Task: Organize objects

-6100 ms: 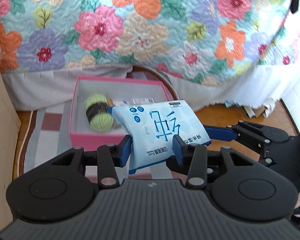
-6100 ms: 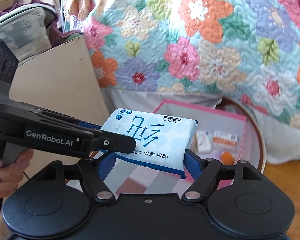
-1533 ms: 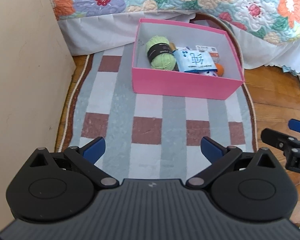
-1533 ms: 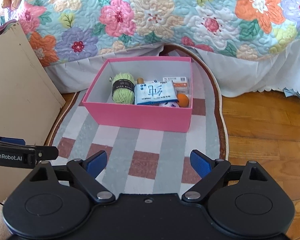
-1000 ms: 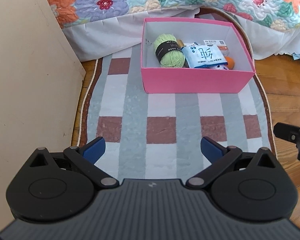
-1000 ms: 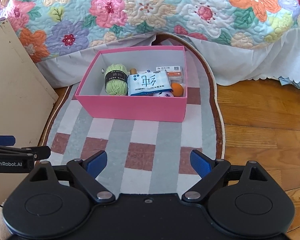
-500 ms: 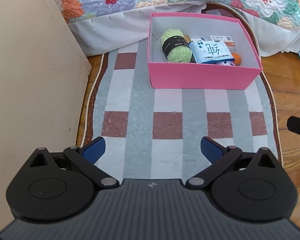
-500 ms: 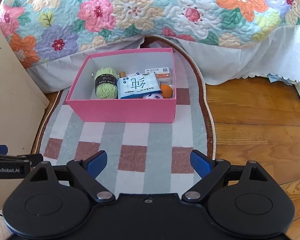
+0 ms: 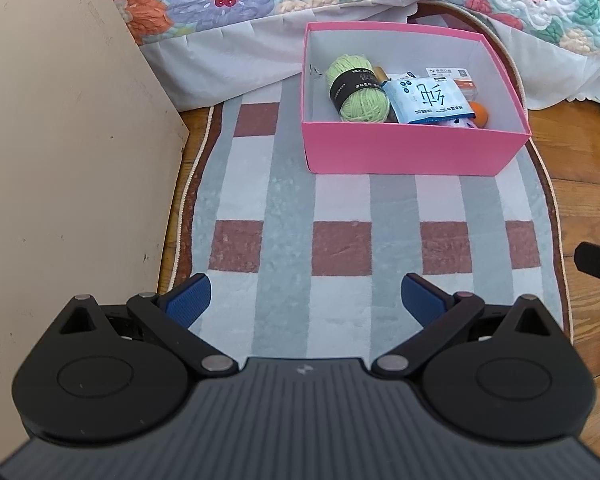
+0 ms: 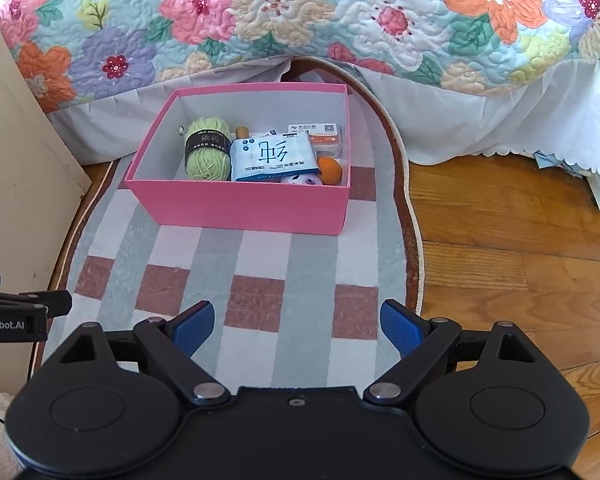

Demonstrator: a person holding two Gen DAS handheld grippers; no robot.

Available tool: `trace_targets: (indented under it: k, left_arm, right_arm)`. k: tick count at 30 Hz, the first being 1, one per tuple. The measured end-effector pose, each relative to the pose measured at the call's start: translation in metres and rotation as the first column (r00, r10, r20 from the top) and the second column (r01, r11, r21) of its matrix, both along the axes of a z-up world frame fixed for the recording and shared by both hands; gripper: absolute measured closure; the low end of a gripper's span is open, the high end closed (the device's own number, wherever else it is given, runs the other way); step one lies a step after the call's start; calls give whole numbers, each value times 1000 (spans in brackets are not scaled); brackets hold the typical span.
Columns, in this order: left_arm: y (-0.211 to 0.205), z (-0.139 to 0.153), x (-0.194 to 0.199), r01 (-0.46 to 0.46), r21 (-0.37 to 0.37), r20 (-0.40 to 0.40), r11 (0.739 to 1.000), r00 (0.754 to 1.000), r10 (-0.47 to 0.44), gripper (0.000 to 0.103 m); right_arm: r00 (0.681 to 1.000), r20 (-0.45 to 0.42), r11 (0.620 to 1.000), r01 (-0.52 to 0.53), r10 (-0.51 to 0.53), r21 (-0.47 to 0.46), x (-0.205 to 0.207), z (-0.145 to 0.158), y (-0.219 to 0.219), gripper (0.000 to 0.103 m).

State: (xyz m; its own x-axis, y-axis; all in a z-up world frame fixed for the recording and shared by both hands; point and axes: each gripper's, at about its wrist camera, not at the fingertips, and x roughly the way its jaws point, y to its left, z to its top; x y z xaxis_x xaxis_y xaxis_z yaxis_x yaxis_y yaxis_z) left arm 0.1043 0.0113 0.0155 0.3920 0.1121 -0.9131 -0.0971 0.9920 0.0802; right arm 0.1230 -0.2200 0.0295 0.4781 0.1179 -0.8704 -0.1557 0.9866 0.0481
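Yarn ball (image 10: 207,154) band reads "MILK COTTON".

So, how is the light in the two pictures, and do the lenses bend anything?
Left wrist view: soft daylight, the pink box sharp, its inner walls evenly lit; the beige board bows outward at the left edge. Right wrist view: brighter, the white bed skirt nearly washed out, the wooden floor planks curving, the corners dark from the fisheye.

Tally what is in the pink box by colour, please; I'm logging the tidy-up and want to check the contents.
In the pink box, as far as shows:
Green: 1, yarn ball
Blue and white: 1, wipes pack
Orange: 2, ball and small packet
White with purple spots: 1, partly hidden item
Tan: 1, partly hidden cylinder
Total: 6
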Motion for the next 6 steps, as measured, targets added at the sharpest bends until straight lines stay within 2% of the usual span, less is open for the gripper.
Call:
trace_targets:
  k: [6]
  left_arm:
    - [2,1,0,0,-7,2,1000,1000,0,0]
  right_arm:
    - [1000,-6,1000,-4,4,-2,0,-1,-1,10]
